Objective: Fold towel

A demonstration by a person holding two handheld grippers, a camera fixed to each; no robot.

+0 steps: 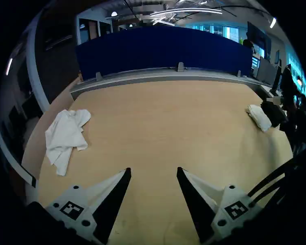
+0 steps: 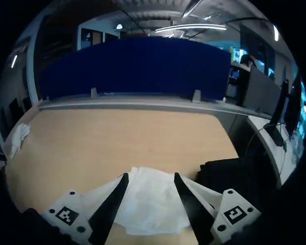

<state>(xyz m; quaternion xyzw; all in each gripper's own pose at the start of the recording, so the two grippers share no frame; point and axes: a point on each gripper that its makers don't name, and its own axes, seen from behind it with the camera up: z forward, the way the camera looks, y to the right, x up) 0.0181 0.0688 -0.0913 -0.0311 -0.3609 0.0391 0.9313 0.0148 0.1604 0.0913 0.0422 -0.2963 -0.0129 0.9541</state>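
A crumpled white towel (image 1: 65,136) lies at the left side of the wooden table (image 1: 169,118); it also appears small at the far left as the crumpled towel (image 2: 18,136). A folded white towel (image 1: 259,116) rests near the table's right edge. My left gripper (image 1: 153,171) is open over bare wood, well away from both towels. My right gripper (image 2: 149,176) is open, its fingers standing either side of the folded towel (image 2: 151,200), which lies flat below them; I cannot tell whether they touch it.
A black object (image 2: 226,175) lies just right of the folded towel, also seen as the black object (image 1: 273,112). A blue partition (image 1: 161,51) with a grey rail closes off the table's far edge. Black cables (image 1: 271,183) cross the lower right. Desks and monitors (image 2: 255,85) stand beyond.
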